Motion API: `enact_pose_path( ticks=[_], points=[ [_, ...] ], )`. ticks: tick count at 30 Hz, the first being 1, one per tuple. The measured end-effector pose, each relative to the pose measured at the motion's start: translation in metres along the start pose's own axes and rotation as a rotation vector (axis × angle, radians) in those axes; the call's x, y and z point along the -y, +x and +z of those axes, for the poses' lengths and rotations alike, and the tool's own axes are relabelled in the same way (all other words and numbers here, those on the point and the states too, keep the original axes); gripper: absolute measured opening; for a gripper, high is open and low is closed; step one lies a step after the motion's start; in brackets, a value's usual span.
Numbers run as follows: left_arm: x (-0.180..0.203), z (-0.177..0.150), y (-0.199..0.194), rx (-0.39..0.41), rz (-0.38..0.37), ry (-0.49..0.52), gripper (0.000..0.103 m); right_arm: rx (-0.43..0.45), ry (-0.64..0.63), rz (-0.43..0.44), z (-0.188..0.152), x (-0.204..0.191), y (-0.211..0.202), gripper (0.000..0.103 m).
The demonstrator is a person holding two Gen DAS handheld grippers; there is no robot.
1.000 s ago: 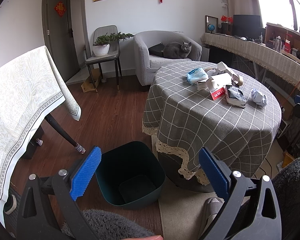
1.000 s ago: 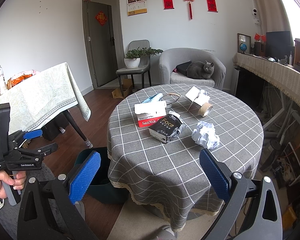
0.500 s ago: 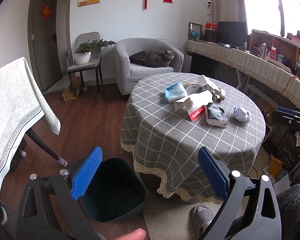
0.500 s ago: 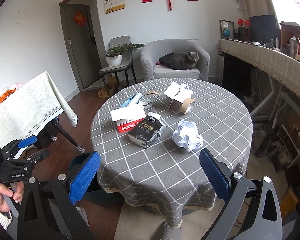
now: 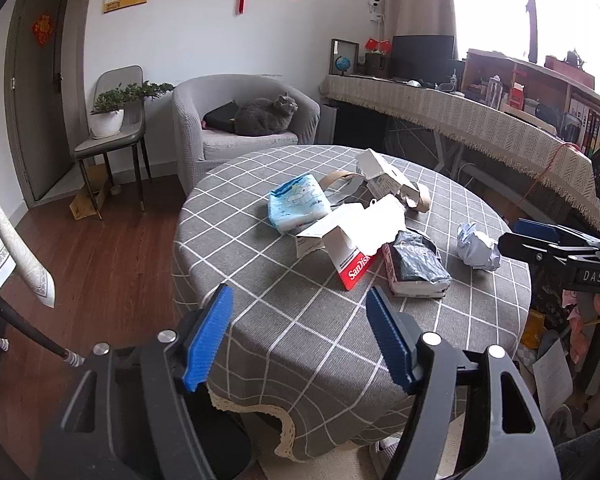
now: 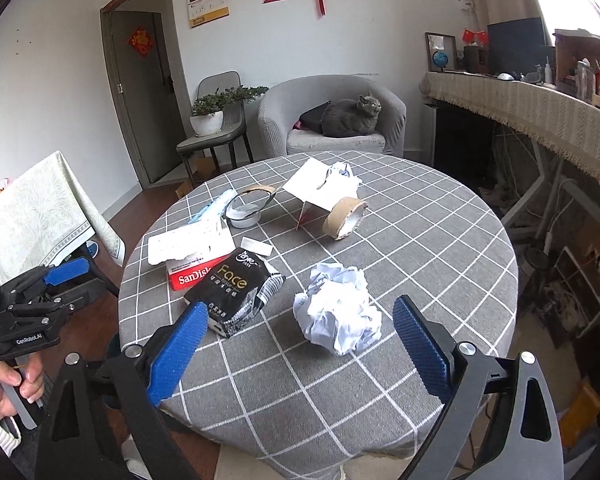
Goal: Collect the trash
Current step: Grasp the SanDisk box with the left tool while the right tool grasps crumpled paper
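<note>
Trash lies on a round table with a grey checked cloth [image 6: 420,240]. A crumpled white paper ball [image 6: 338,314] sits just ahead of my open right gripper [image 6: 300,354], between its fingers' line. Left of it lie a black "Face" packet [image 6: 236,284] and a torn red SanDisk box [image 6: 188,258]. Behind are tape rolls [image 6: 344,218] and a white carton [image 6: 320,184]. My left gripper [image 5: 300,338] is open and empty over the table's near edge, short of the SanDisk box [image 5: 352,248], black packet [image 5: 416,264], blue tissue pack [image 5: 298,206] and paper ball [image 5: 476,246].
A dark bin [image 5: 228,440] shows partly below the left gripper beside the table. A grey cat [image 6: 350,118] lies on an armchair behind. A chair with a potted plant [image 6: 210,114] stands by the door. A second clothed table [image 6: 40,208] is at left, a long sideboard [image 6: 540,108] at right.
Both grippers have moved forward to the round table. The bin has slid out of the left view's centre to its bottom edge. The paper ball now lies close before the right gripper.
</note>
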State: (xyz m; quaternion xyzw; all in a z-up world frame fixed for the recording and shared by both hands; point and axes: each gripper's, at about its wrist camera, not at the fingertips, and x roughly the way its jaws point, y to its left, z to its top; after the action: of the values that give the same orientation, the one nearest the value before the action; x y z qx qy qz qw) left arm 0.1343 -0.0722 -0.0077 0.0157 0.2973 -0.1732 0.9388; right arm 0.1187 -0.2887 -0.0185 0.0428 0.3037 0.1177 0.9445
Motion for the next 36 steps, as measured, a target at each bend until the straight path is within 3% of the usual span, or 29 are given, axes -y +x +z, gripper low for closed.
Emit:
enact_pose_path(
  ticks=[4,7,12,18,24,28,32,36],
  points=[
    [0.003,0.009,0.023,-0.028,-0.075,0.007,0.059,-0.003,0.010,0.046,0.006,0.001,0.016,0.088],
    [0.005,0.011,0.038,-0.047,-0.087,0.003,0.054,-0.016,-0.013,0.030,0.004,0.000,0.023,0.079],
    [0.009,0.011,0.057,-0.080,-0.096,-0.009,0.052,-0.039,-0.012,0.038,0.001,0.006,0.030,0.077],
    [0.003,0.015,0.072,-0.101,-0.159,-0.097,0.055,-0.064,-0.014,-0.004,-0.003,0.011,0.032,0.073],
    [0.003,0.023,0.074,-0.076,-0.214,-0.172,0.056,-0.068,0.008,-0.035,-0.007,0.017,0.039,0.073],
    [0.011,0.027,0.078,-0.063,-0.224,-0.167,0.044,-0.069,0.022,-0.042,-0.006,0.020,0.040,0.068],
    [0.018,0.028,0.083,-0.067,-0.231,-0.163,0.038,-0.077,0.012,-0.053,-0.009,0.022,0.041,0.065],
    [0.019,0.030,0.083,-0.049,-0.221,-0.171,0.031,-0.061,0.043,-0.030,-0.007,0.028,0.039,0.054]
  ],
)
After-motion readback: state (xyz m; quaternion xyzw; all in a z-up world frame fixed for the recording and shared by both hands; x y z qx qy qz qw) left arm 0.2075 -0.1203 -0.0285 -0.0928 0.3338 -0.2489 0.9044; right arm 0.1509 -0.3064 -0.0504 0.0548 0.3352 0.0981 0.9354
